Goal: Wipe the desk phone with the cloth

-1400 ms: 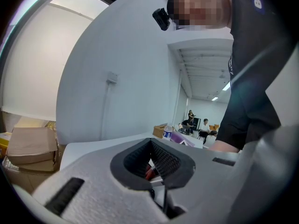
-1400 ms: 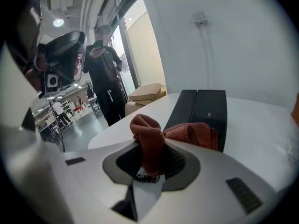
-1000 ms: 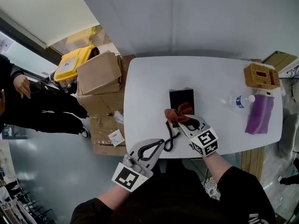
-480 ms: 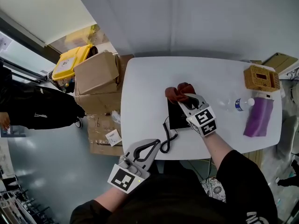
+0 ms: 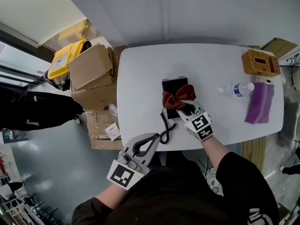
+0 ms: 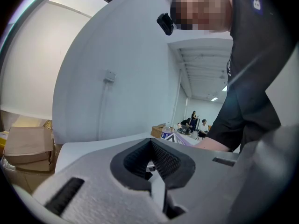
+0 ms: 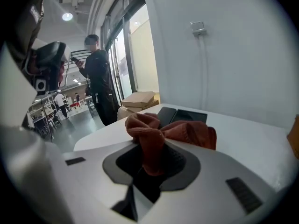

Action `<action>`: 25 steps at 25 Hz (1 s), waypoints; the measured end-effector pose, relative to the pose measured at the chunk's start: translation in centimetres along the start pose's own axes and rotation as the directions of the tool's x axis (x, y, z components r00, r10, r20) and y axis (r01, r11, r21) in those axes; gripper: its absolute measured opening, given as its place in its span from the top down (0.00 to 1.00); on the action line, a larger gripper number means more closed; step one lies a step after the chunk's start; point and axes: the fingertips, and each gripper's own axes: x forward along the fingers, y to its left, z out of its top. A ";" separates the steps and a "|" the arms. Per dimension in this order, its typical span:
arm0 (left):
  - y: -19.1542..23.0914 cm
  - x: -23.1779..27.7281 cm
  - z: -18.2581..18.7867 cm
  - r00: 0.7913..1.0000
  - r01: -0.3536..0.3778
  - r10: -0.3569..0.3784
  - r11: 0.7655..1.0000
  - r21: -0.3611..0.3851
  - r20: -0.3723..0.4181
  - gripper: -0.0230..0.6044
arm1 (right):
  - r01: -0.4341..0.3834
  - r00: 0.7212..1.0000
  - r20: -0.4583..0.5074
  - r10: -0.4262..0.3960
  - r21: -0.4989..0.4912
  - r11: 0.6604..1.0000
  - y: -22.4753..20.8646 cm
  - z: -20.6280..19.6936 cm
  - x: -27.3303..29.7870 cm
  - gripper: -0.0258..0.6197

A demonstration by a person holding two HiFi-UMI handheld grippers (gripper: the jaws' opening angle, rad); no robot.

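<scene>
One view, the right gripper view, shows the cloth (image 7: pixel 170 132) clamped.

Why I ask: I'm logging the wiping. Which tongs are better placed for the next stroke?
Right. The right tongs are shut on the cloth, resting on the desk phone. The left tongs, shut and empty, sit by the table edge.

— Where is the phone (image 5: pixel 171 84) sitting?
— It is sitting mid-table (image 5: pixel 140 78), with the cloth (image 5: pixel 178 97) lying across it, pinched in the right gripper (image 5: pixel 183 108) just before it.
— And around it?
— The bottle (image 5: pixel 236 90), basket (image 5: pixel 258 62) and pouch (image 5: pixel 260 102) are sitting far right. 2 boxes (image 5: pixel 91 67) are standing left of the table. The left gripper (image 5: pixel 149 140) is hanging at the near edge.
</scene>
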 end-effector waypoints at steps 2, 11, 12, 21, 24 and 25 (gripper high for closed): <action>-0.5 0.1 0.2 1.000 0.015 -0.015 1.000 0.005 -0.009 0.94 | -0.013 1.000 -0.019 0.012 -0.002 1.000 1.1 -1.2 -0.5 0.80; -2.2 0.5 0.0 0.999 0.053 -0.053 0.999 0.000 -0.007 0.94 | -0.053 0.996 -0.063 0.055 0.040 0.998 3.7 -3.7 -2.2 0.80; -2.3 0.4 0.1 0.998 0.056 -0.055 0.998 0.002 -0.007 0.94 | -0.049 0.998 -0.045 0.051 0.043 0.998 3.3 -2.9 -2.6 0.80; -2.4 0.1 0.3 0.999 0.032 -0.032 0.999 0.007 -0.008 0.94 | 0.059 0.994 0.096 -0.057 -0.022 0.998 -4.9 5.6 -3.0 0.80; -2.0 0.0 0.3 1.000 0.013 -0.013 1.000 0.002 -0.009 0.94 | 0.086 0.991 0.102 -0.082 -0.035 0.996 -7.0 6.8 -2.4 0.80; -1.8 0.0 0.3 1.000 0.006 -0.006 1.000 0.002 -0.007 0.94 | 0.089 0.991 0.101 -0.085 -0.036 0.995 -7.4 6.9 -2.1 0.80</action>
